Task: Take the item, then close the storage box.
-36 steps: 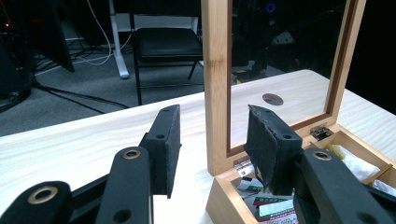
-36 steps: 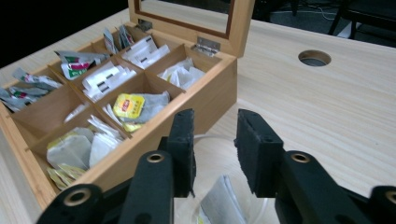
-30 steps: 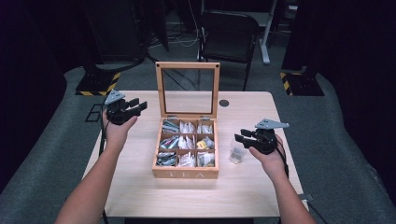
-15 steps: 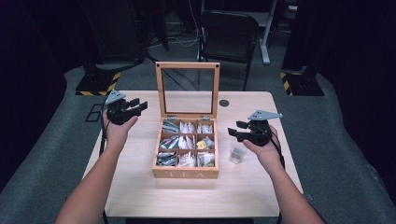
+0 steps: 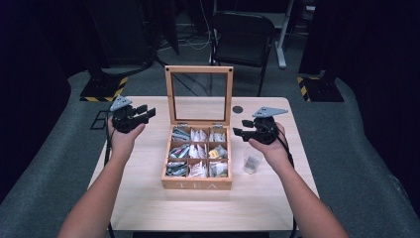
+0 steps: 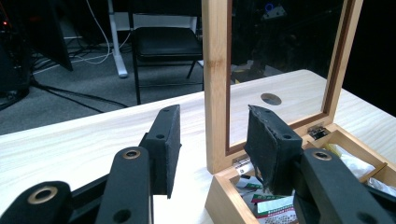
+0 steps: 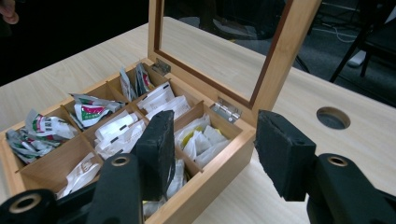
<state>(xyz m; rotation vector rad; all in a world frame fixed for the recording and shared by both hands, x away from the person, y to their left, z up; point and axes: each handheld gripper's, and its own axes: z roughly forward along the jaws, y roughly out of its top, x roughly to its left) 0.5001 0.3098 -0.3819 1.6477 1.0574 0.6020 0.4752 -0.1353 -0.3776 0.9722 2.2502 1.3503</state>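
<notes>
A wooden tea box (image 5: 197, 184) stands mid-table with its glass lid (image 5: 199, 71) upright. Its compartments hold several tea bags (image 5: 198, 151). My left gripper (image 5: 146, 113) hovers left of the lid, open and holding nothing. In the left gripper view its jaws (image 6: 212, 121) frame the lid's near post (image 6: 215, 70). My right gripper (image 5: 238, 128) hangs just right of the box's rear compartments, open and holding nothing. In the right gripper view its jaws (image 7: 212, 135) straddle the box's corner wall (image 7: 224, 154), above the tea bags (image 7: 116, 130).
A small clear cup (image 5: 252, 162) stands on the table under my right hand. A round cable hole (image 5: 237, 109) lies behind the box to its right. A black chair (image 5: 242, 34) stands beyond the table's far edge. Bare tabletop (image 5: 148, 198) lies in front.
My right gripper has moved left and slightly away from me, closer to the box's right side. The left gripper has stayed where it was.
</notes>
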